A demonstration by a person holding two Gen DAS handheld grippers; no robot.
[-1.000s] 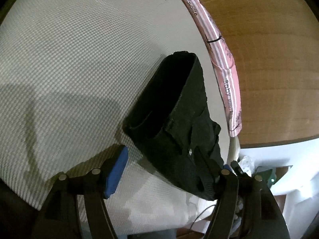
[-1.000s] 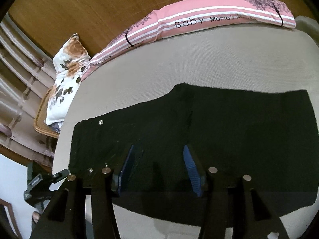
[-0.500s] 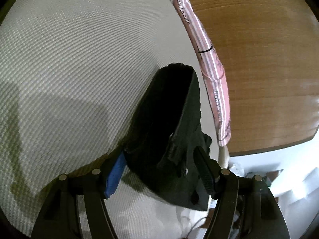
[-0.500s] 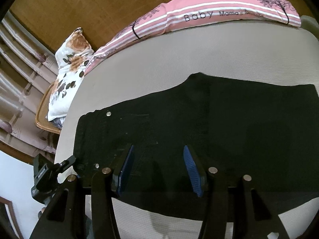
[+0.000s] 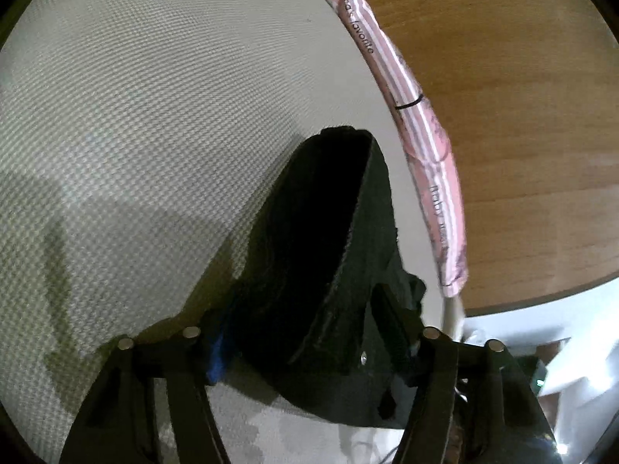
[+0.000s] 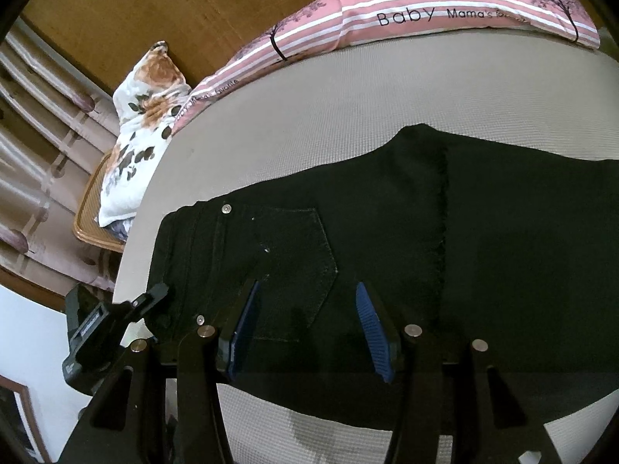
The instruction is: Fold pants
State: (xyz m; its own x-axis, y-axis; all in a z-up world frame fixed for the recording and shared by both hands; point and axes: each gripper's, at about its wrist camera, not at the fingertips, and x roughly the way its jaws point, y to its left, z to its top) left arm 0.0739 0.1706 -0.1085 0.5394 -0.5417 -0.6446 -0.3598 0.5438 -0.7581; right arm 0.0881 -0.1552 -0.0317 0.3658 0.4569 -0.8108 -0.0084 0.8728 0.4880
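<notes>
Black pants (image 6: 387, 232) flat on bed (image 6: 348, 116), long axis left-to-right mid-frame; left gripper (image 5: 313, 348) nearer, fingers closing around raised waistband end at lower centre; right gripper (image 6: 305, 324) fingers parted above back pocket, grasping nothing.

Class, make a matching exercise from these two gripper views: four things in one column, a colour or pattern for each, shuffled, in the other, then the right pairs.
Things:
1. pants
2. long pillow
3. small pillow
4. headboard

Colours:
A. brown wood
B. white with flowers
C. black
D. pink with white stripes

Pairs: 1-C, 2-D, 3-B, 4-A
</notes>
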